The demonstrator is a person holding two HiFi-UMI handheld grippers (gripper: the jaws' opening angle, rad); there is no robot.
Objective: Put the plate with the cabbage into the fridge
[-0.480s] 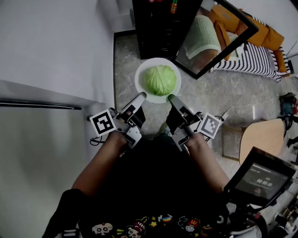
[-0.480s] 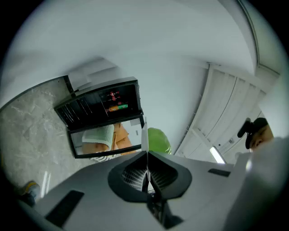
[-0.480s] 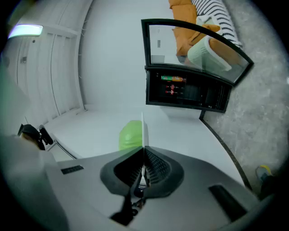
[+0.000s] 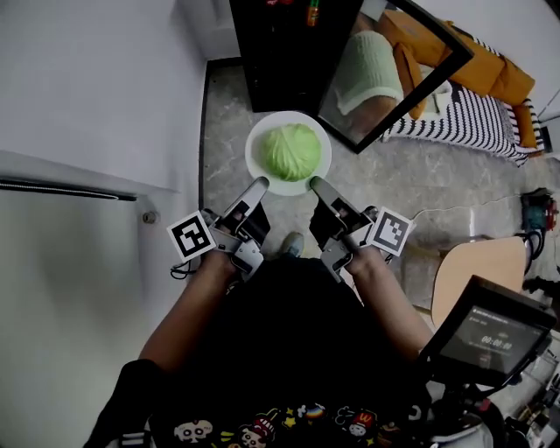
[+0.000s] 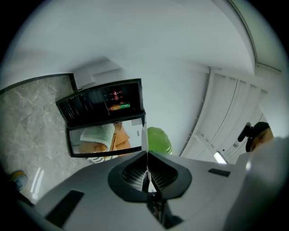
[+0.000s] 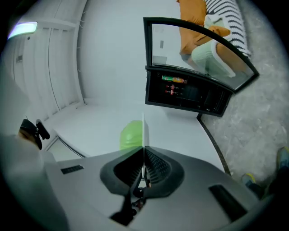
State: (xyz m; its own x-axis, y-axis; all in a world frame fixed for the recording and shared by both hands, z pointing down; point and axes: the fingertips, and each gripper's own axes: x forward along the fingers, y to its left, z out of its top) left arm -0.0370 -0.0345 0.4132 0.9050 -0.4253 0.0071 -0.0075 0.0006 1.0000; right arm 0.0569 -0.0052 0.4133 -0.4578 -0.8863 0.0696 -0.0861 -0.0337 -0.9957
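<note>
A green cabbage (image 4: 290,150) rests on a round white plate (image 4: 255,131), carried in the air above the stone floor. My left gripper (image 4: 259,184) is shut on the plate's near-left rim and my right gripper (image 4: 315,184) on its near-right rim. In the left gripper view the plate (image 5: 144,137) shows edge-on between the jaws of the left gripper (image 5: 146,155), with the cabbage (image 5: 159,140) just right of it. From the right gripper (image 6: 143,151), the plate edge (image 6: 143,131) has the cabbage (image 6: 131,134) to its left. The black fridge (image 4: 280,52) stands open just beyond the plate.
The fridge's glass door (image 4: 394,70) swings out to the right. Bottles (image 4: 312,12) sit on a shelf inside. A white wall (image 4: 96,79) runs along the left. An orange sofa (image 4: 490,70) and a round wooden table (image 4: 477,276) lie to the right.
Both grippers and the plate with the cabbage have shifted a little forward and left, closer to the open fridge. The grips are unchanged.
</note>
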